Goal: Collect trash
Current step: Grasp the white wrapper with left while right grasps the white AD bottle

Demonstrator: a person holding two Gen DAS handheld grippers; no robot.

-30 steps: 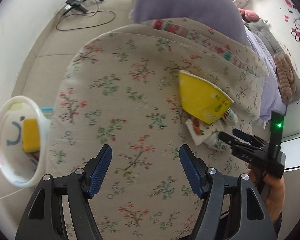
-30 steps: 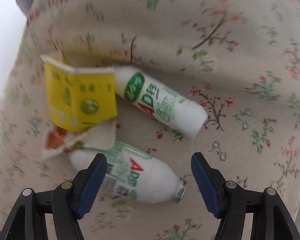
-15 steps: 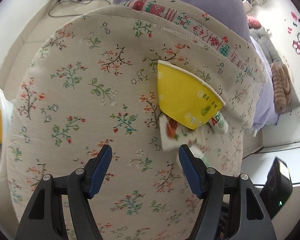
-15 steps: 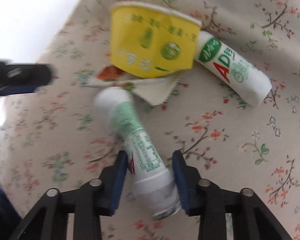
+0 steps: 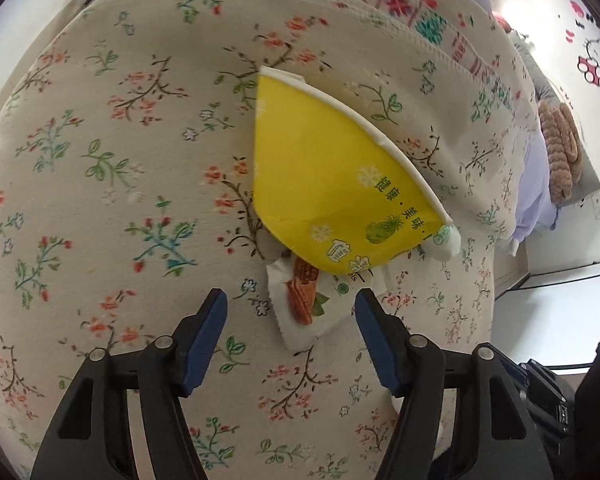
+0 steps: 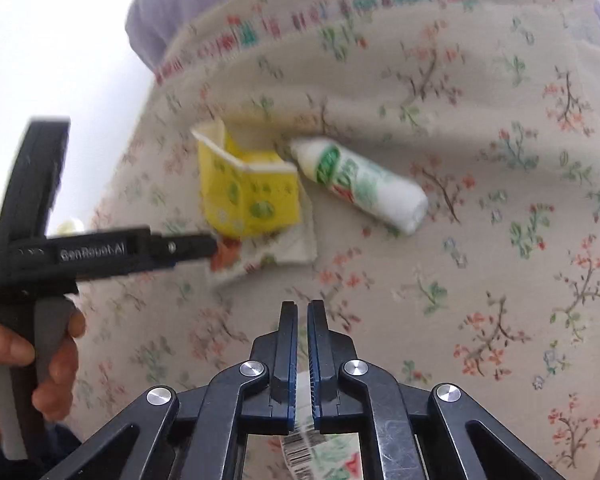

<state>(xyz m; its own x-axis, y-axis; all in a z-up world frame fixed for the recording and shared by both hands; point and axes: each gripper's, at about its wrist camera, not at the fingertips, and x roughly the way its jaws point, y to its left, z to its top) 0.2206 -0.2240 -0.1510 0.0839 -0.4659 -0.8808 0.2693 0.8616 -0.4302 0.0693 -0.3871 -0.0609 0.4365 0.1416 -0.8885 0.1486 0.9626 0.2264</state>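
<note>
Only our right wrist view shows the right tongs (image 6: 302, 308) squeezed almost together on a crushed white bottle (image 6: 318, 450) that hangs below the pads, and a hand (image 6: 24, 364) gripping the left tool. Our left view instead shows the left tongs (image 5: 290, 304) closing, pads clear either side of one snack wrapper (image 5: 308, 312) on the floral cushion (image 5: 120, 160). We count one flattened yellow cup (image 5: 324, 184) over that wrapper, and two bottles: the second (image 6: 360, 184) lies beside the cup, though blurred.
</note>
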